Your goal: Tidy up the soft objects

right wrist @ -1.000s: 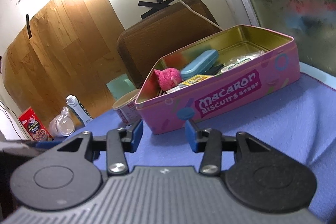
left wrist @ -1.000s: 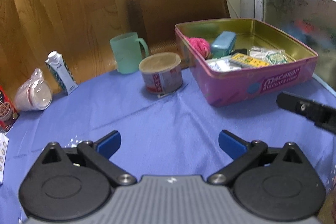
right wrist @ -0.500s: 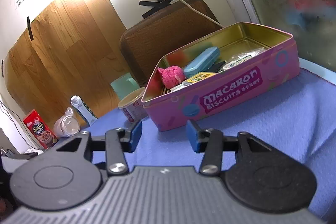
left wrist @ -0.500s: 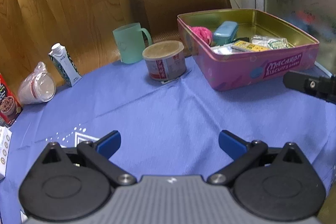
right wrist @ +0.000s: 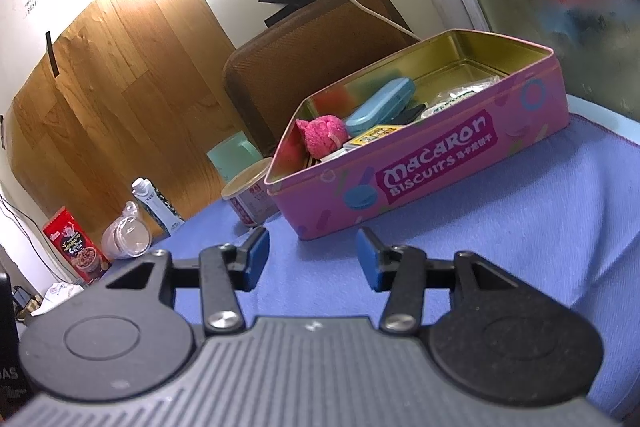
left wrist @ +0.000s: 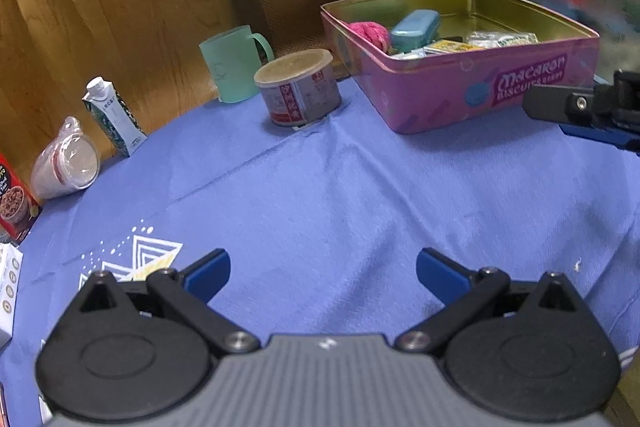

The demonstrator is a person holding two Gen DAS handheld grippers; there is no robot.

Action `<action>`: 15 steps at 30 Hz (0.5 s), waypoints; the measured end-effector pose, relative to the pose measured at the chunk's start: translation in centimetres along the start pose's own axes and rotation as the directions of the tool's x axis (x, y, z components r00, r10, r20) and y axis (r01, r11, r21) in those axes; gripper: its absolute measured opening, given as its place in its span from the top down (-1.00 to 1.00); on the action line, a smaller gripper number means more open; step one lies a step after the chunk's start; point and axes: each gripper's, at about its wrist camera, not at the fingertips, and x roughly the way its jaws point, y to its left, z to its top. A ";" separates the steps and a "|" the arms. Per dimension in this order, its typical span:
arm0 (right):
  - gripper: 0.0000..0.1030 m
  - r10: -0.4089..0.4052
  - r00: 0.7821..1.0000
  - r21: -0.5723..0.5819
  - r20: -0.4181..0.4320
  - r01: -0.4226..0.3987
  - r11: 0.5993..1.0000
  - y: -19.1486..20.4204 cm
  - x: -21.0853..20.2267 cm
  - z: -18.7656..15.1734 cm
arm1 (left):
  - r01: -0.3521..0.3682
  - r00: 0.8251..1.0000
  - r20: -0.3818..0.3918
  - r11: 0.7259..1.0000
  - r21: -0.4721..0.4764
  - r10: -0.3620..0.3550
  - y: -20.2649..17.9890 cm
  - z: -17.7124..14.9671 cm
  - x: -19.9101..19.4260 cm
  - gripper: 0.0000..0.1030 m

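A: While the blue cloth (left wrist: 320,195) lies over the bench, where do the soft things sit?

B: In the pink biscuit tin (right wrist: 440,183), which stands open at the far right of the bench. A pink knitted ball (right wrist: 322,135) rests against its near-left corner, and just beside it lies a teal case (right wrist: 380,107), with some packets (left wrist: 480,43) further along the floor of the tin.

A: And the left gripper (left wrist: 322,269)?

B: Its blue pads stand wide apart over bare cloth, nothing between them, well short of the tin.

A: The right gripper (right wrist: 312,257)?

B: Partly spread, and empty. It hovers just in front of the tin's lettered wall. Its jaws have just been opening a little, with nothing between them. In the left wrist view one finger shows at the right edge, beside the tin.

A: What else is on the bench?

B: A lidded can (left wrist: 298,87) just left of the tin, a green mug (left wrist: 234,67) behind it, then a small carton (left wrist: 114,117), a bagged stack of cups (left wrist: 66,163) and a red box (right wrist: 76,247) along the wooden panel
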 end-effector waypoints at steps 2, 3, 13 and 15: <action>0.01 0.001 1.000 0.004 -0.005 -0.001 1.000 -0.3 0.1 0.0 | -0.007 1.000 -0.004 1.000 0.015 0.007 -0.3 -0.1 0.2 -0.99; 0.01 0.000 1.000 0.006 -0.006 0.000 1.000 -0.3 0.1 -0.1 | -0.008 1.000 -0.005 1.000 0.022 0.008 -0.4 -0.2 0.2 -0.99; 0.00 -0.005 1.000 0.018 -0.019 0.005 1.000 -0.8 0.5 -0.3 | -0.012 0.999 -0.030 0.998 0.064 0.014 -1.2 -0.5 0.8 -0.99; -0.01 -0.005 1.000 0.021 -0.021 0.006 1.000 -0.9 0.6 -0.3 | -0.009 0.999 -0.033 0.998 0.066 0.011 -1.3 -0.6 0.9 -0.99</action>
